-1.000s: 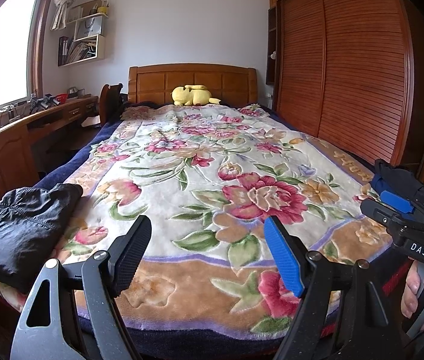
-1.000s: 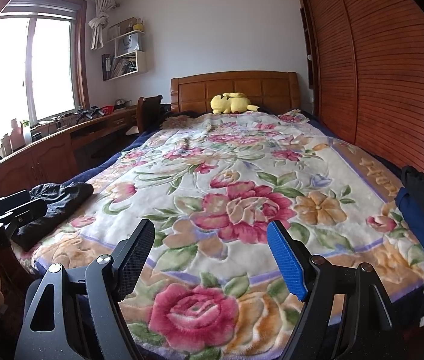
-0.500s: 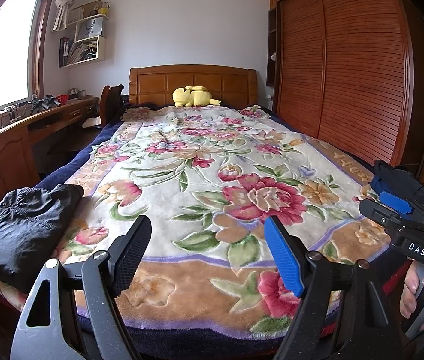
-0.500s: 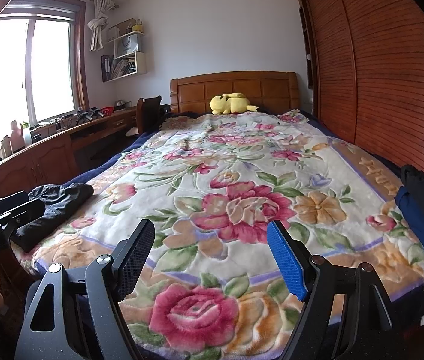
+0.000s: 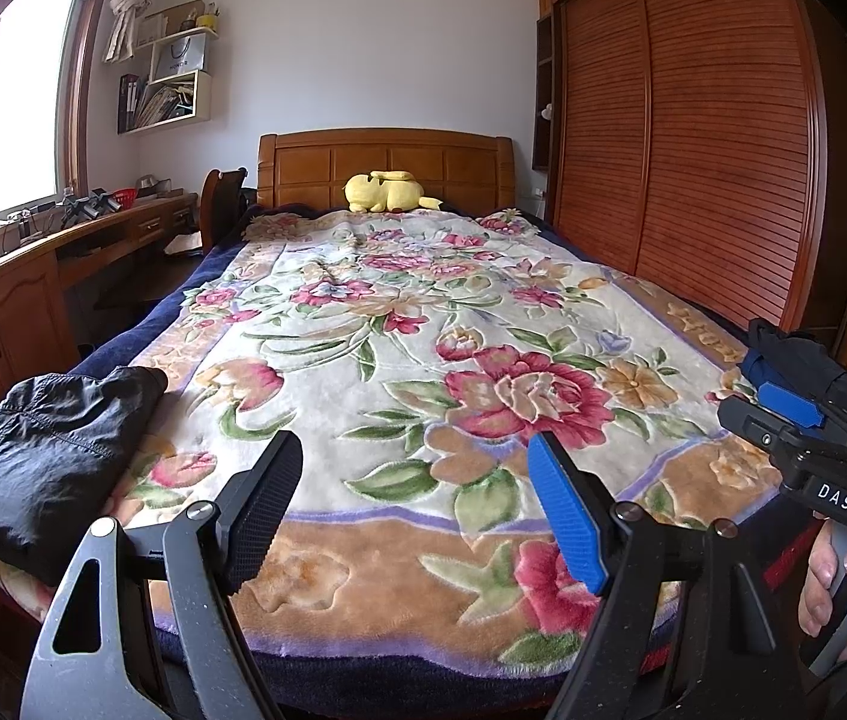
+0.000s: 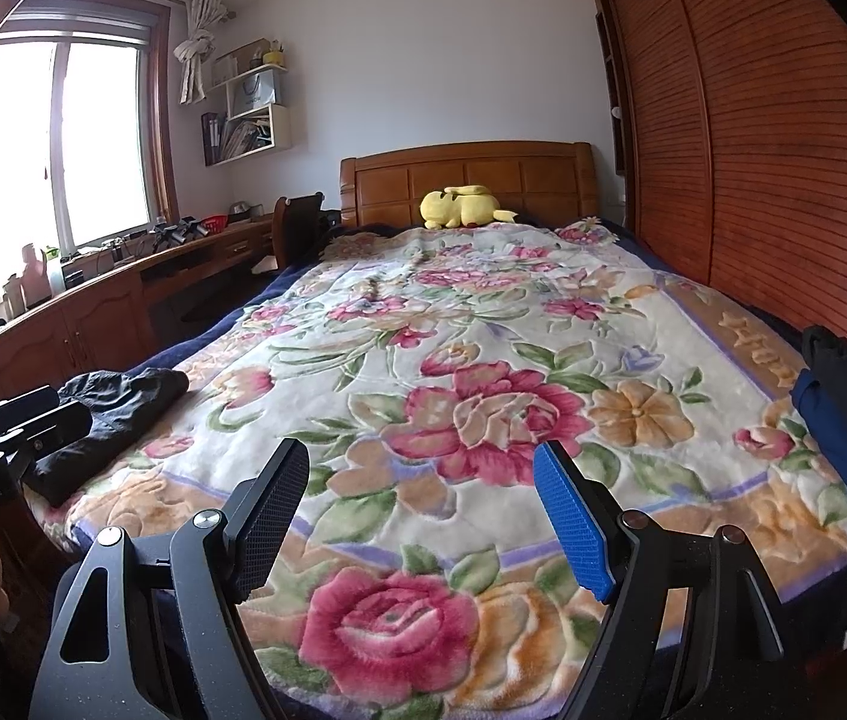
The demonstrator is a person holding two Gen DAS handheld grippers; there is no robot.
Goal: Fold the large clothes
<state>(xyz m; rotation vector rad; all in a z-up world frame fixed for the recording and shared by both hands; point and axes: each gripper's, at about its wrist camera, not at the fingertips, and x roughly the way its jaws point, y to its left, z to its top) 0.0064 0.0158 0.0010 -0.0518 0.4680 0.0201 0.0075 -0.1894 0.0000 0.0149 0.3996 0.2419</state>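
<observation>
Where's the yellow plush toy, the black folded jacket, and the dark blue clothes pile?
Yellow plush toy (image 5: 387, 192), left wrist view, on its body by the headboard.
Black folded jacket (image 5: 45, 450), left wrist view, on its middle.
Dark blue clothes pile (image 6: 843, 420), right wrist view, on its blue fabric at the bed's right edge.

We see a black jacket (image 5: 45, 456) folded up on the bed's left corner. Dark blue and black clothes (image 6: 843, 414) sit bunched on the right edge.

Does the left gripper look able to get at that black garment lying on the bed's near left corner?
Probably yes. The left gripper stands open and empty, and the black garment lies uncovered just to its left on the floral blanket, nothing between them.
</observation>
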